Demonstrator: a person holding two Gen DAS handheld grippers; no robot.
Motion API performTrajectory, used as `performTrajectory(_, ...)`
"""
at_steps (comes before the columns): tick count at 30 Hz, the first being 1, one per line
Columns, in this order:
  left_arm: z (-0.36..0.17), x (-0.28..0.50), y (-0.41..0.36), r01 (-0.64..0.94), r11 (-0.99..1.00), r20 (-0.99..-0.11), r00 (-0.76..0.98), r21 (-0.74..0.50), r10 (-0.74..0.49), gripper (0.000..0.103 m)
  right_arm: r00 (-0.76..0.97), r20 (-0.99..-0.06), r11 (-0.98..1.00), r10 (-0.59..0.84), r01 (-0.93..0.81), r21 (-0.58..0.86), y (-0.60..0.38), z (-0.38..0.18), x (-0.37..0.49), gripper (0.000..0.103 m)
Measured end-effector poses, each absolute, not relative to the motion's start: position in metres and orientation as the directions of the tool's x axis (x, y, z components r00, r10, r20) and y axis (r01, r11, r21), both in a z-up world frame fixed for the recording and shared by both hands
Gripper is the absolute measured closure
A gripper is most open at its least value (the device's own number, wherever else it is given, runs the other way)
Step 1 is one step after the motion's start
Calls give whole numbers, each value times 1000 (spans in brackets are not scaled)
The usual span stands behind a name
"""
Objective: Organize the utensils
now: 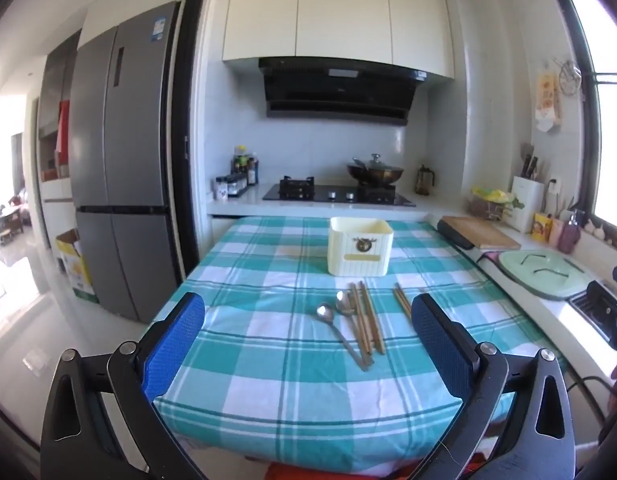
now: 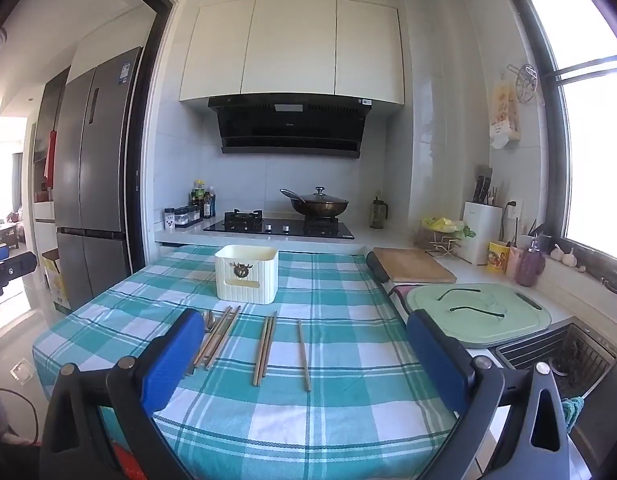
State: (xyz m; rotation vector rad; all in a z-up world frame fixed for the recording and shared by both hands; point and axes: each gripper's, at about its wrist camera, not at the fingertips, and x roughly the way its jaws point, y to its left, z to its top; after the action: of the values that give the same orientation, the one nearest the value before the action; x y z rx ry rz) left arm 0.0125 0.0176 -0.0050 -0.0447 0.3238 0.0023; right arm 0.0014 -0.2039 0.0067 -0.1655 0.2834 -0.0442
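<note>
We're holding left gripper and right gripper spread wide, empty, above chopsticks, spoons, cream holder.

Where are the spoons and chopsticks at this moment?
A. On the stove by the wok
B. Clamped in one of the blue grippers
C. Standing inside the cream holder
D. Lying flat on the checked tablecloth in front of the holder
D: the spoons and chopsticks lie flat on the checked tablecloth, on the near side of the cream holder; both grippers are open and hold nothing.
</note>
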Motion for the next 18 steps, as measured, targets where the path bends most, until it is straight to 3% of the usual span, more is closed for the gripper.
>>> performTrajectory(18, -7, 14, 18, -19, 998, -317, 948, -55, 0, 0, 968, -241, 986, -70, 30, -164, -201, 6, -1, 0)
